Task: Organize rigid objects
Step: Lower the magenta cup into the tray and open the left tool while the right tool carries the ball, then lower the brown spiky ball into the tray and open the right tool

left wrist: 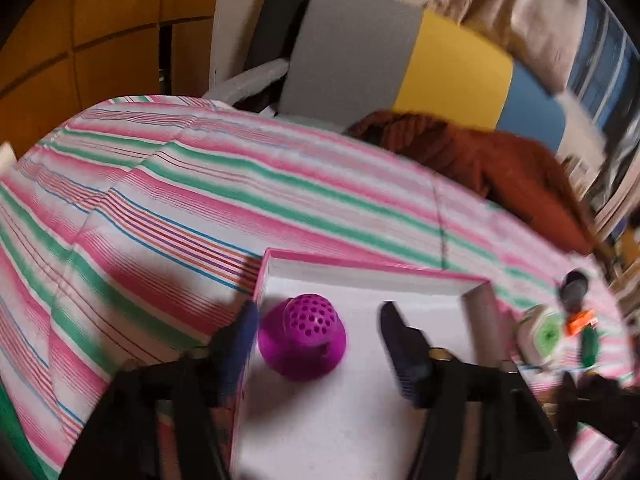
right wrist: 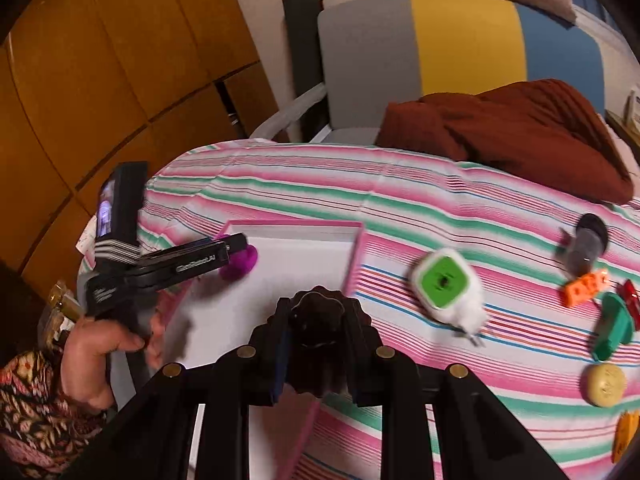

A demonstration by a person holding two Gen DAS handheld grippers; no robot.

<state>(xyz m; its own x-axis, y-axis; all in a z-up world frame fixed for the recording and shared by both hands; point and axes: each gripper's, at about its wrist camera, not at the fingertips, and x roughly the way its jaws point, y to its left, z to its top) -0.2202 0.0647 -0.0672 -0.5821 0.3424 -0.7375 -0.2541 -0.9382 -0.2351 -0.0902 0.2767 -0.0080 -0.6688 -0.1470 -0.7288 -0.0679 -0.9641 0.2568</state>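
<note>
A pink-rimmed white tray lies on the striped bedsheet. Inside it, near the left wall, rests a purple perforated cap. My left gripper stands open around the cap, its left finger close beside it and its right finger well apart. In the right wrist view a hand holds that left gripper over the tray, with the purple cap under its tips. My right gripper is shut on a black scalloped piece, held above the tray's near right part.
On the sheet right of the tray lie a white and green plug adapter, a dark cylinder, an orange block, a green piece and a yellow disc. A rust-brown cloth lies at the back.
</note>
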